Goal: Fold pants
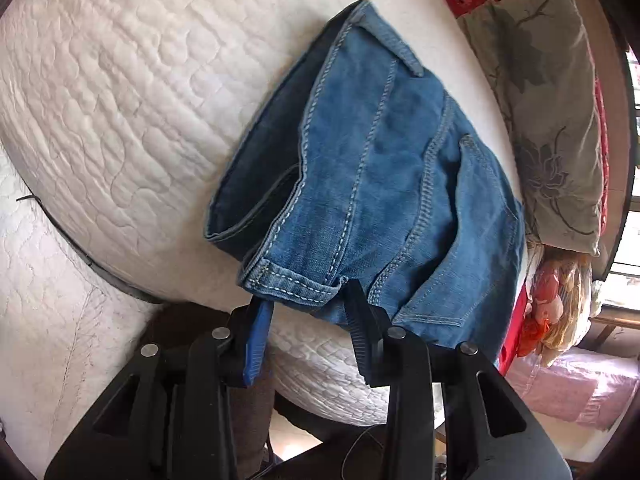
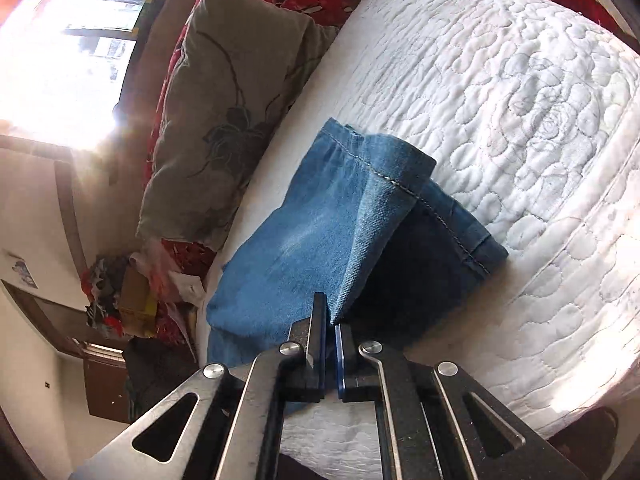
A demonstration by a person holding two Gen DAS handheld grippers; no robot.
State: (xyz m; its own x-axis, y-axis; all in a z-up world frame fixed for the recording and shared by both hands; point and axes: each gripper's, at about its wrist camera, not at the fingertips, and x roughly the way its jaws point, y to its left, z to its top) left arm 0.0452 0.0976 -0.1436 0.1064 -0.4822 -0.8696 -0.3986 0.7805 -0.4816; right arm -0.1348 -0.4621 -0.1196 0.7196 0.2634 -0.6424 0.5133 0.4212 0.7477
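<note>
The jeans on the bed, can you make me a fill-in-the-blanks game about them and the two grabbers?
1. The right gripper is shut on a fold of the ____ jeans.
2. The left gripper has its jaws ____, with the edge of the jeans between them.
3. The jeans lie on a quilted ____ mattress.
4. Beside the mattress leans a grey ____ with a flower pattern.

Missing words: blue; open; white; pillow
</note>
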